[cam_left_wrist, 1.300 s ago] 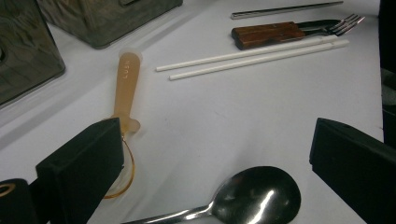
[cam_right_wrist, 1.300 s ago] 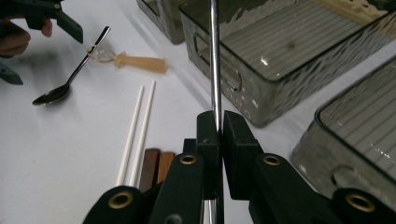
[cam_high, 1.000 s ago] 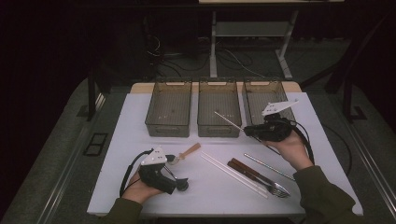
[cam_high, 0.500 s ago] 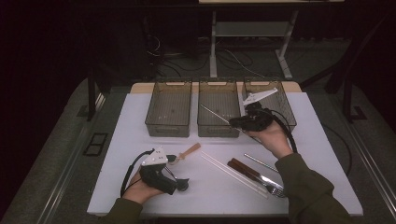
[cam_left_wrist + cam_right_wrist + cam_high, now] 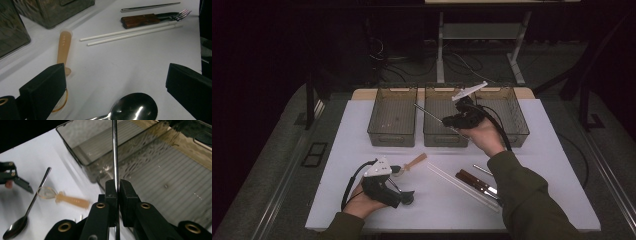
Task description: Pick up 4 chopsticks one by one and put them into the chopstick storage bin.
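Observation:
My right gripper is shut on a thin metal chopstick, held level above the middle bin. The stick's far end points toward the left bin. My left gripper rests on the white table near its front edge, jaws open. A metal spoon's bowl lies on the table between them, untouched. An amber plastic spoon lies just beyond the left gripper.
Two white chopsticks, wooden-handled cutlery with a fork and another metal chopstick lie at the front right. A third bin stands at the right of the row.
My right gripper has carried the metal chopstick leftward and a little up, from in front of the right bin to over the middle bin. The left gripper has stayed put.

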Demonstrator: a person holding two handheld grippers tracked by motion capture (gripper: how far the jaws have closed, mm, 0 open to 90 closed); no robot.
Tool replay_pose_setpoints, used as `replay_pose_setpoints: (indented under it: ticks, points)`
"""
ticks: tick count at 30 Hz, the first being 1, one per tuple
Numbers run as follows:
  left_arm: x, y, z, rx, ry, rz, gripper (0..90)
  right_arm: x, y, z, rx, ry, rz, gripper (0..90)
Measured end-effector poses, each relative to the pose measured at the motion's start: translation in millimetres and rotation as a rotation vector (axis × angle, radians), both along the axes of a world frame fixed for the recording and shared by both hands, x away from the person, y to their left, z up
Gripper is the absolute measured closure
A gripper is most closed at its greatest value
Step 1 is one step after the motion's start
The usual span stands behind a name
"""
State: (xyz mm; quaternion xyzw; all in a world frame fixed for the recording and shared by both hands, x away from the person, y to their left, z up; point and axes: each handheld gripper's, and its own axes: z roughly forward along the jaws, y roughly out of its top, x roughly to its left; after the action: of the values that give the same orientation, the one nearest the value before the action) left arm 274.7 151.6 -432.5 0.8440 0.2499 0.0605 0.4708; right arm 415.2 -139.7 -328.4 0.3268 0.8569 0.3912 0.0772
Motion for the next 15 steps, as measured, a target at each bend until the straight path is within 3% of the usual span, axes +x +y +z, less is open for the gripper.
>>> replay_pose_setpoints:
  ticks: [15]
  points:
    - [-0.7,-1.3,0.2,0.008,0.002,0.001,1.8,31.3,38.6,1.0,-0.03,0.018,-0.039,85.5]
